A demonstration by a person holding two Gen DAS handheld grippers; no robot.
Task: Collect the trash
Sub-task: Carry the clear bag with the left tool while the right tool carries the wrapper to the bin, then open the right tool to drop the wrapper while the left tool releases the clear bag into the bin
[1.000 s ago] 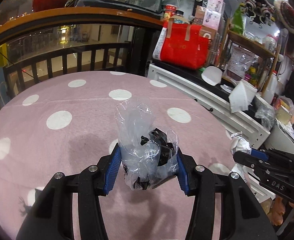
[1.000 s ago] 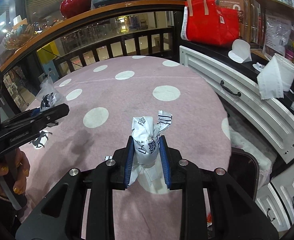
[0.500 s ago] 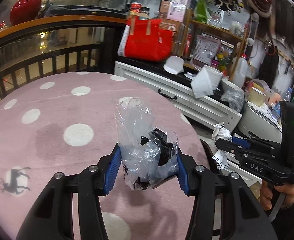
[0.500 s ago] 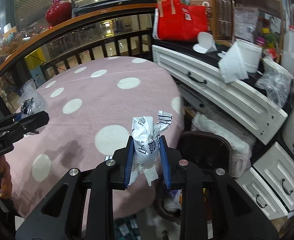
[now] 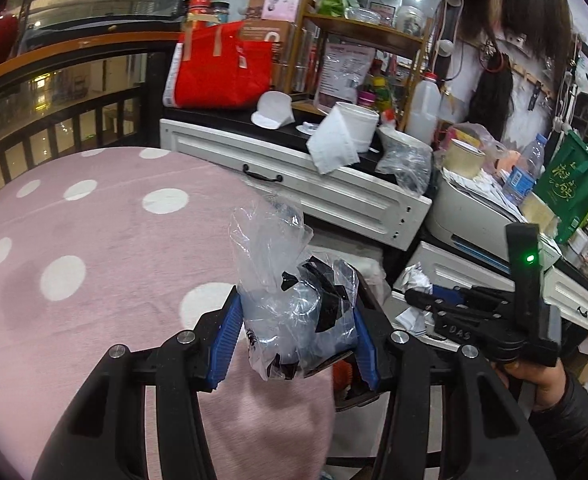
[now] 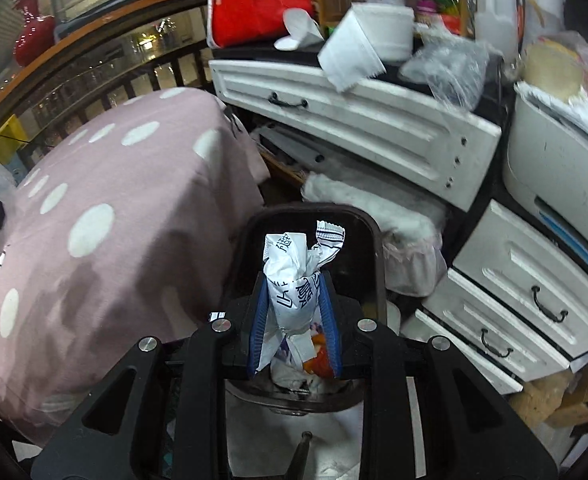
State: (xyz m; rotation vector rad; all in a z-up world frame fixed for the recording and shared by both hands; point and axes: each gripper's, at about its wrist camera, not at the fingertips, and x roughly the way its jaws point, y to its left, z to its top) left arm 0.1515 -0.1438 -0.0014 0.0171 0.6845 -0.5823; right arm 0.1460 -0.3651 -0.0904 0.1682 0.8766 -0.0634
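Observation:
My left gripper (image 5: 296, 332) is shut on a crumpled clear plastic bag (image 5: 290, 292) with black scraps inside, held over the edge of the pink dotted table (image 5: 94, 248). In the right wrist view my right gripper (image 6: 294, 320) is shut on a crumpled white printed wrapper (image 6: 294, 276), hanging above the open dark brown trash bin (image 6: 254, 232) on the floor beside the table (image 6: 114, 220). Some trash lies in the bin's bottom. The left wrist view also shows the right gripper (image 5: 418, 296) with the white wrapper (image 5: 414, 280), held by a hand (image 5: 542, 380) in a dark sleeve.
White drawer cabinets (image 6: 374, 120) stand close behind and to the right of the bin, their top crowded with a red bag (image 5: 222, 68), a white bucket (image 5: 354, 124), bottles and plastic bags. A white fluffy cloth (image 6: 374, 208) lies behind the bin. A dark railing (image 5: 54, 116) runs behind the table.
Both grippers have swung right, off the table top toward the cabinets. The right one dropped and now hangs over the bin. Each keeps its load.

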